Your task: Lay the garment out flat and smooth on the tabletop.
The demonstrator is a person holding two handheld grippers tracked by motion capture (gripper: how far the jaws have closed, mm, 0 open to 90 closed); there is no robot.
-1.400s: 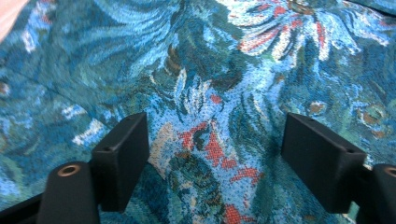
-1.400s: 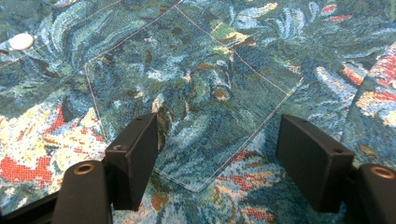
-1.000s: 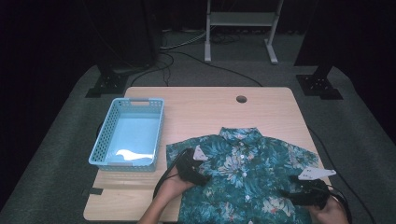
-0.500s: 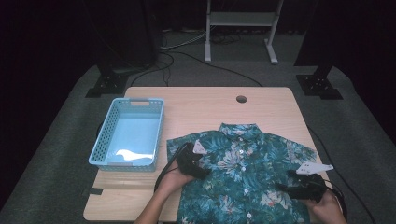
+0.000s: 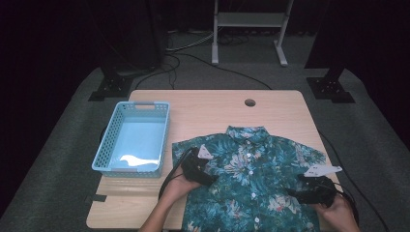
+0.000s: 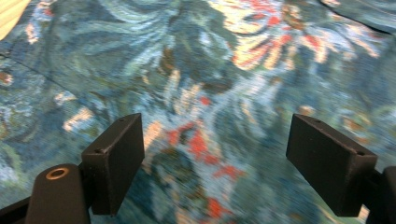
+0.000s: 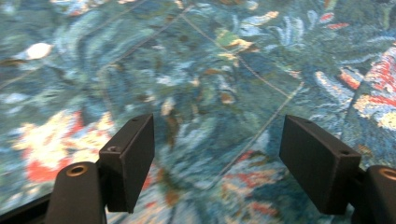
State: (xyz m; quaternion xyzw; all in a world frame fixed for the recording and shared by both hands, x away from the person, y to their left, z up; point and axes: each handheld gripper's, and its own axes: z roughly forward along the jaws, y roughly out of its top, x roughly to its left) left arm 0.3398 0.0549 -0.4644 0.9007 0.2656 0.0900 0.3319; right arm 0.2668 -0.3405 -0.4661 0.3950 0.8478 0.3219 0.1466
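Along the surface's [image 5: 212, 113] near edge a floral shirt [image 5: 251, 186] lies flat, buttoned side up; the left hand-held gripper [image 5: 199, 157] and right hand-held gripper [image 5: 296, 191] hover over its sides, jaws apart, apparently poised to fold it.

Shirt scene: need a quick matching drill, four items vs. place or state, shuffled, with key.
Items:
1. floral shirt
2. blue basket
3. left gripper
4. round hole

Places or states:
A. in the tabletop near its far edge
B. jaws wide open over the fabric on the shirt's left side
C. spread flat, buttoned, collar pointing away from the person
D. on the table left of the shirt

Pairs: 1-C, 2-D, 3-B, 4-A
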